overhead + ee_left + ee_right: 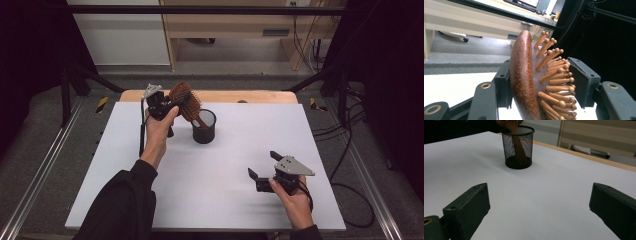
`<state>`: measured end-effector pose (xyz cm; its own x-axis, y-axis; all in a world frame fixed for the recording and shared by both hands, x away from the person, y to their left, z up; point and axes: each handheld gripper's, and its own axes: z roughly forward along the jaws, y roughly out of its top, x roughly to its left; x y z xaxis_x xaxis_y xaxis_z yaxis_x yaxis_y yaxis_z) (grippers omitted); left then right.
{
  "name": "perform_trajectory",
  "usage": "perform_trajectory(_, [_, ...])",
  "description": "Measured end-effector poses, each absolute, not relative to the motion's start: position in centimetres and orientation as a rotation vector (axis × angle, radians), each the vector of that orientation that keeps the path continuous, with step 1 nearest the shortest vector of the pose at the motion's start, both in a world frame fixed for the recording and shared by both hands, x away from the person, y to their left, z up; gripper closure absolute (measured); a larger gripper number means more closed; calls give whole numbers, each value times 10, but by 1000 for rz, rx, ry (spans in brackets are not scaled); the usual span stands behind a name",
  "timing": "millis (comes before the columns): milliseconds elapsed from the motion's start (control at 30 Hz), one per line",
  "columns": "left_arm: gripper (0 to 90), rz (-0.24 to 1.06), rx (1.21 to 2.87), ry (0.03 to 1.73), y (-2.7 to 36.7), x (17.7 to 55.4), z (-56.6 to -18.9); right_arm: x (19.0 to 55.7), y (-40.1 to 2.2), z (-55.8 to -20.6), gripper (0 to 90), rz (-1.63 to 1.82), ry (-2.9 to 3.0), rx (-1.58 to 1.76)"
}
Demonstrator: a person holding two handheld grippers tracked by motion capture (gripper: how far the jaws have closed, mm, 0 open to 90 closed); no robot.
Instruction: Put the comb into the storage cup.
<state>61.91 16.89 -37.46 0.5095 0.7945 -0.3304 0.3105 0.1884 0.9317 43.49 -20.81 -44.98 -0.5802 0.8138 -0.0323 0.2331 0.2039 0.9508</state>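
A brown wooden hairbrush leans with its handle down in a black mesh cup at the back middle of the white table. My left gripper is shut on the brush head. In the left gripper view, the brush's smooth back lies against one pad and the peg tips touch the other; the left gripper points past the table. My right gripper hovers open and empty at the front right. In the right gripper view, my right gripper faces the cup and the brush handle inside it.
The white board lies on a wooden table top whose far edge shows behind the cup. A grey and black object lies past that edge. Black frame posts and cables stand at both sides.
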Motion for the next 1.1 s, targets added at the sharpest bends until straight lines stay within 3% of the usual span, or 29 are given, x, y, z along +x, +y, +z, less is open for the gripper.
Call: perform_trajectory(1100, [390,481,1409,1053,170,620,-376,435,-207,-450,32,1391,1947,975])
